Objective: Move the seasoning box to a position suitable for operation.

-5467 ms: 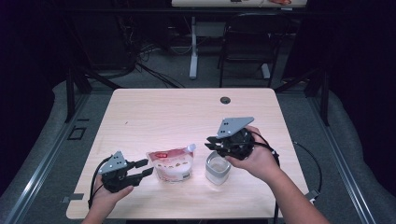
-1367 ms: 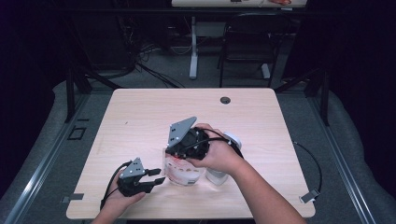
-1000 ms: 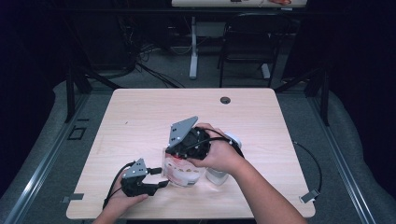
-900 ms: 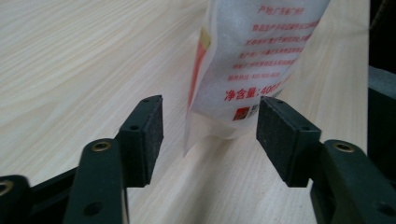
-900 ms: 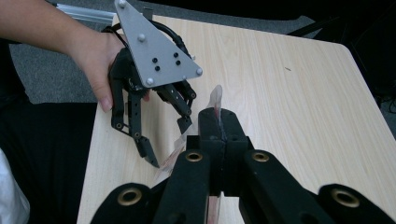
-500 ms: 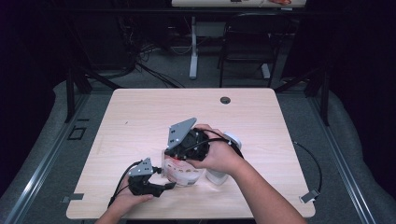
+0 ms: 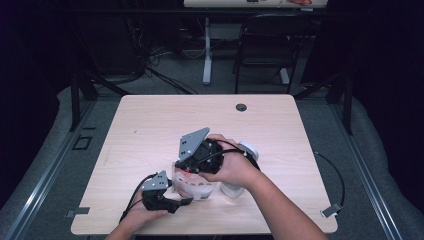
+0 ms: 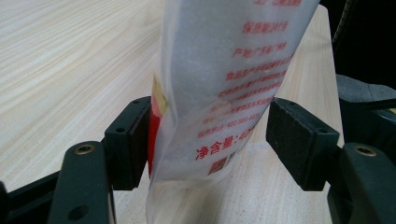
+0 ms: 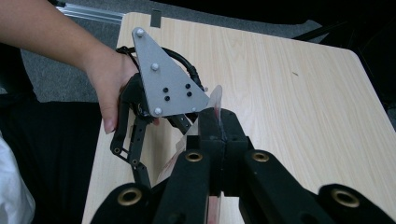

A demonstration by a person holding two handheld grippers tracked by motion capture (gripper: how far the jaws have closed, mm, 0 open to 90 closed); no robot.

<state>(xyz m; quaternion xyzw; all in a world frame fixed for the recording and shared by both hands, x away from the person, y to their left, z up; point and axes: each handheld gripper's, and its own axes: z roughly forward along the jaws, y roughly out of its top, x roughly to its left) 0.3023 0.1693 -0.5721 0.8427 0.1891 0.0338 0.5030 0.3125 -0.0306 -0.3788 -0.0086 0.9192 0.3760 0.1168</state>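
High view showed a light wooden table [image 7: 150,130] with the person's two forearms coming in from the near edge. The right tongs [image 7: 187,172] sat over a white pouch with red print [image 7: 197,187], which stood near the front middle of the table. Just right of the pouch, partly behind the right hand [image 7: 235,167], stood a clear cup [image 7: 235,187] with a pale rim. The left tongs [image 7: 186,201] lay low at the front edge, pointing right toward the foot of the pouch. A small dark round hole [image 7: 241,107] marked the far side of the table.

In the left gripper view, the pouch [image 8: 224,84] hung between the two black jaws, its red lettering facing the camera. The jaws stood apart on either side of its lower part; one pad [image 8: 135,140] appeared to touch the pouch, while the other pad [image 8: 299,140] stood just clear of it, so the left tongs were wide and not clamped.

In the right gripper view, the jaws of the right tongs [image 9: 219,135] were pressed together on the thin upper edge of the pouch [image 9: 215,100], holding it pinched. Beyond them the left tongs [image 9: 140,172] showed with their grey three-cornered plate [image 9: 166,79], held by the left hand [image 9: 109,79] above the table.
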